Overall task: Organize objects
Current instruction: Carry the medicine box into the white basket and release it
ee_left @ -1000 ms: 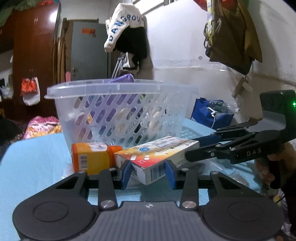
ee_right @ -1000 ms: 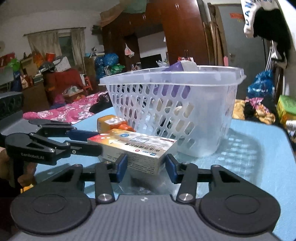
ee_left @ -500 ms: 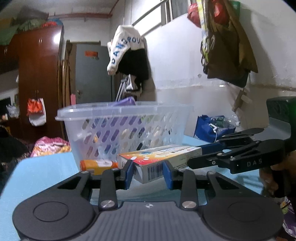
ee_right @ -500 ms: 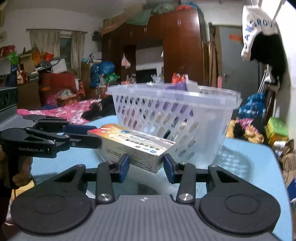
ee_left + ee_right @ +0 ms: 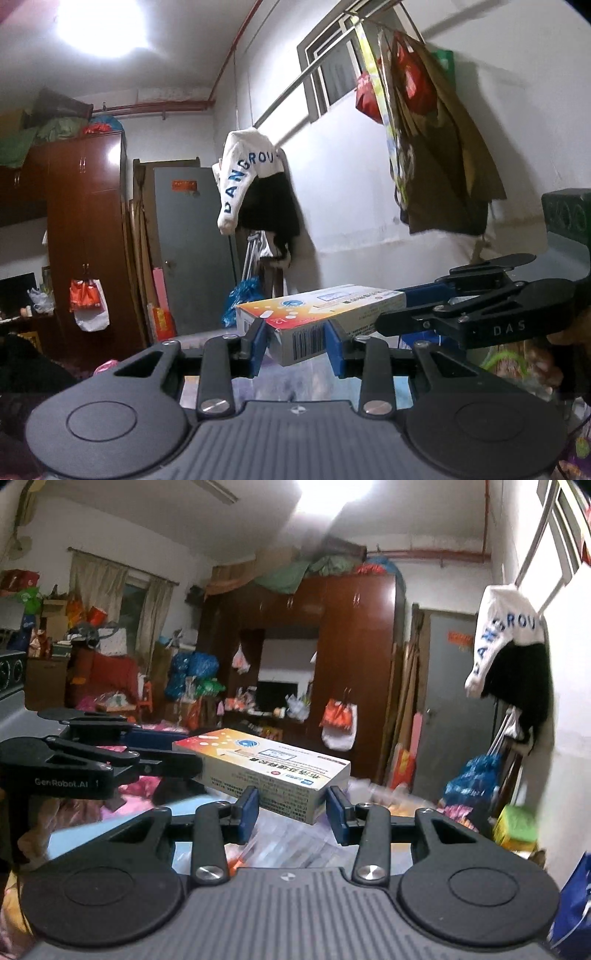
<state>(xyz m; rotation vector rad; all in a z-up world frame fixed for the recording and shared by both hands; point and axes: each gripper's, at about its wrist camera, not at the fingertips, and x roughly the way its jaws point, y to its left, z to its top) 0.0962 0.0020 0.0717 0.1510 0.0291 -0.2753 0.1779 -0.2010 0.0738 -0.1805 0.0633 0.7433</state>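
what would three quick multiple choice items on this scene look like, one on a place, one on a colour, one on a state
1. Where is the medicine box?
A. on the wardrobe
B. held in the air between the two grippers
C. hanging on the door

2. What colour are the pads on the gripper fingers?
A. blue
B. yellow
C. white

3. How does the left gripper stand?
A. wide open, nothing between its fingers
B. out of view
C. shut on the box's barcode end

Answers: 1 B, the left gripper holds one end and the right gripper the other, with nothing visibly supporting it from below. 2 A, both views show blue pads. 3 C, its pads press the barcode end.
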